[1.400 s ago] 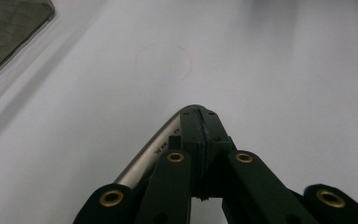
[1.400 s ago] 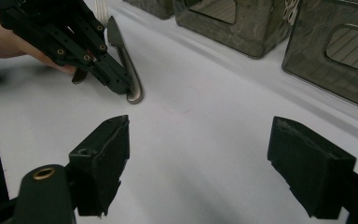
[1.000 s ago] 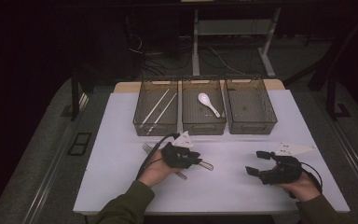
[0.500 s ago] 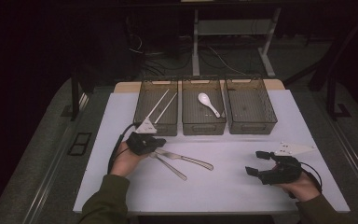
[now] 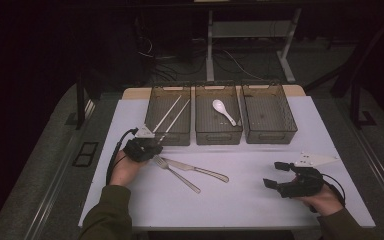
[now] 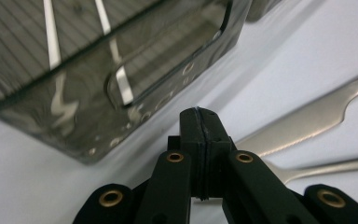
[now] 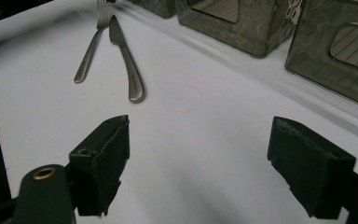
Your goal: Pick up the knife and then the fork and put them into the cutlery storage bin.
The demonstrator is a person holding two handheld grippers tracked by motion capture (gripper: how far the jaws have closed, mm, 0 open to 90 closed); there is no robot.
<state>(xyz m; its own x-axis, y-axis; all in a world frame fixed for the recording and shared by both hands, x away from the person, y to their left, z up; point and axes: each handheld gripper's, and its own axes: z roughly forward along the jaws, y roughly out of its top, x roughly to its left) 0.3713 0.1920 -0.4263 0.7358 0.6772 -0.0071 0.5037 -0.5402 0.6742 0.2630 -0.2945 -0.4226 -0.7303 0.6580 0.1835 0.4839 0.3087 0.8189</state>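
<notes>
Left gripper (image 5: 147, 148): jaws pressed together, nothing between them, just beside the fork (image 5: 176, 173) tines. Fork and knife (image 5: 195, 170), plain brushed steel, lie crossed on the white table (image 5: 240, 200). Right gripper (image 5: 279, 175) gapes empty.

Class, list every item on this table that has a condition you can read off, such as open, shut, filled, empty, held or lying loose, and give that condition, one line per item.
Left tool: shut, holding nothing.
Right tool: open, holding nothing.
Fork: lying loose on the table.
Knife: lying loose, crossing the fork.
Left bin: holds two chopsticks.
Middle bin: holds a white spoon.
Right bin: empty.
</notes>
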